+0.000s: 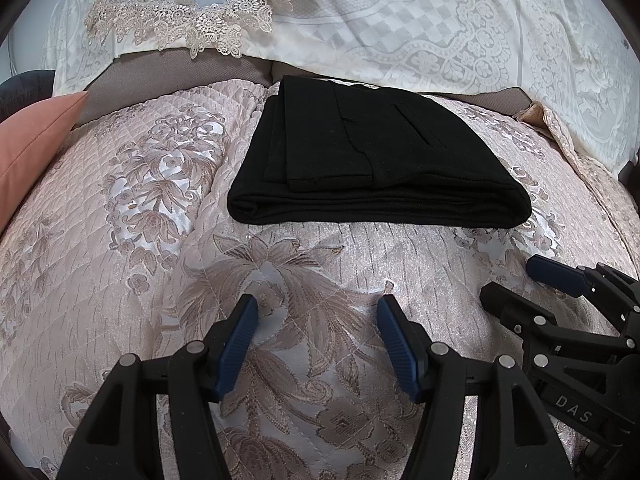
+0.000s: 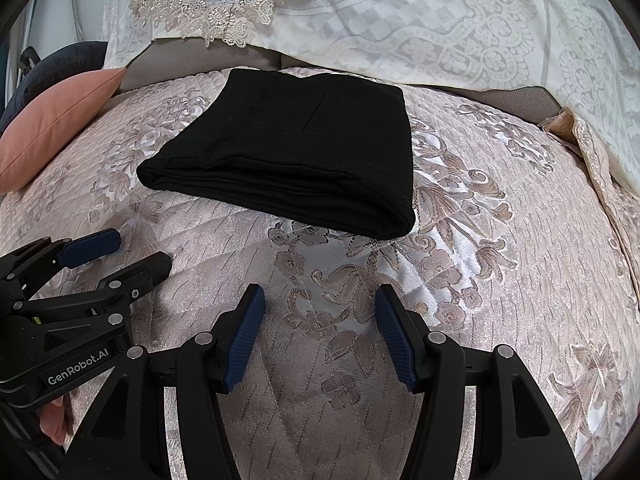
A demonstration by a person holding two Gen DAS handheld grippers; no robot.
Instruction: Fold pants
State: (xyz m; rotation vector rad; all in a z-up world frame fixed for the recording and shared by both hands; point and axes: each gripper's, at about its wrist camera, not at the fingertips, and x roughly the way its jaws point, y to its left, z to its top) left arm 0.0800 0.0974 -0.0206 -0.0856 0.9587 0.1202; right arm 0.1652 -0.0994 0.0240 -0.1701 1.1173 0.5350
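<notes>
We see black knit pants (image 1: 376,160) folded into a thick rectangle on the pink quilted floral bedspread (image 1: 120,280). Our left gripper (image 1: 318,344) and right gripper (image 2: 320,336) hover nearby, jaws open, empty. Folding seems finished; next perhaps only smoothing.

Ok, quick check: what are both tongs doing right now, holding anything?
Left tongs: open, empty, short of the folded black pants.
Right tongs: open, empty, also short of the pants.
</notes>
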